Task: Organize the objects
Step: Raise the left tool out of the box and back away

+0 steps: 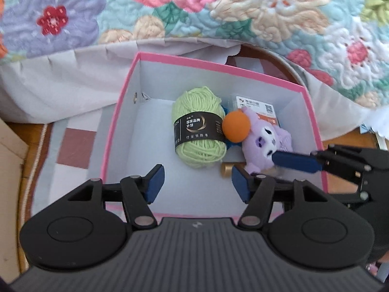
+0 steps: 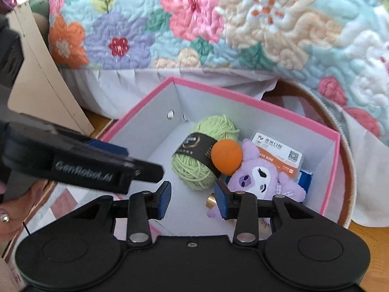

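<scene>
Pink box [image 1: 116, 126] holds yarn [image 1: 198, 131], ball [image 1: 235, 126], plush [image 1: 265, 143]; both tools gape empty.

2 steep close views, shared box [image 1: 313, 121]

A wooden floor [image 1: 350, 136] carries everything here. On it lies a checked mat [image 1: 73, 146] with pale and dull red squares, and a pink box [image 1: 116, 121] stands partly on this mat. A flowered quilt [image 1: 218, 12] hangs down behind the box, with a white frill at its edge.
</scene>
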`<state>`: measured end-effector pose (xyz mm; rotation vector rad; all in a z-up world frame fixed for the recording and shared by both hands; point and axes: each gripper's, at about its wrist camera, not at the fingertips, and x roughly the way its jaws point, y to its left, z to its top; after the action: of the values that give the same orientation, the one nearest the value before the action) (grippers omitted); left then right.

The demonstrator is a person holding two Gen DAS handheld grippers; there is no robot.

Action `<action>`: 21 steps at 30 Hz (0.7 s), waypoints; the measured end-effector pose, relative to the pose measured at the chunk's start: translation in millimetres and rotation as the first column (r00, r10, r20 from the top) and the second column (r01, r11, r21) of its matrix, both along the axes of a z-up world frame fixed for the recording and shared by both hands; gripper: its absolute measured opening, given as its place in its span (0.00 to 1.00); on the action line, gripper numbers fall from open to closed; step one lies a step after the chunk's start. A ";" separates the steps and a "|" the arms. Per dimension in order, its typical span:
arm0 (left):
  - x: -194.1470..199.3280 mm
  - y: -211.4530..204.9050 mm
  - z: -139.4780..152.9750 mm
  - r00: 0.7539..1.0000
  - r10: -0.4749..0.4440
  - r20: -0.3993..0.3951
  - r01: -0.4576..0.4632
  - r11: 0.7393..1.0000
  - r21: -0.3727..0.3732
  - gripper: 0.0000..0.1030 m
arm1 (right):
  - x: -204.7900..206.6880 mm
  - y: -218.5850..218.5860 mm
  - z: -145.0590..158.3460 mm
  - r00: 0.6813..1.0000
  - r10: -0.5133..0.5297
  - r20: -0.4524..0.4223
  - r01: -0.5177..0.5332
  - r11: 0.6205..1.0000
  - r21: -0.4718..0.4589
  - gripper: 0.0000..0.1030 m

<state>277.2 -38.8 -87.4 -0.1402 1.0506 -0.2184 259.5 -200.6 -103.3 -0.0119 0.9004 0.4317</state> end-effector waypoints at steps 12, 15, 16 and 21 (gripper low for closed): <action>-51.8 13.9 69.7 0.999 -0.046 0.017 0.046 0.999 0.005 0.62 | -49.0 6.9 60.6 1.000 -0.006 0.002 0.006 1.000 -0.023 0.48; -65.2 16.5 86.0 0.998 -0.059 0.021 0.059 0.998 0.006 0.62 | -65.4 8.0 73.9 1.000 -0.005 0.002 0.005 1.000 -0.024 0.51; -68.4 17.4 90.0 0.998 -0.064 0.020 0.064 0.998 0.004 0.62 | -70.3 8.2 77.2 1.000 -0.003 -0.002 0.003 1.000 -0.026 0.52; -88.0 24.6 105.9 0.999 -0.043 0.018 0.043 0.999 0.030 0.62 | -91.5 8.1 92.6 1.000 -0.002 0.002 0.002 1.000 -0.013 0.52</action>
<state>189.2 -14.2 18.5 -0.0885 1.0384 -0.2423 168.0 -192.5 -10.7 -0.0235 0.9010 0.4239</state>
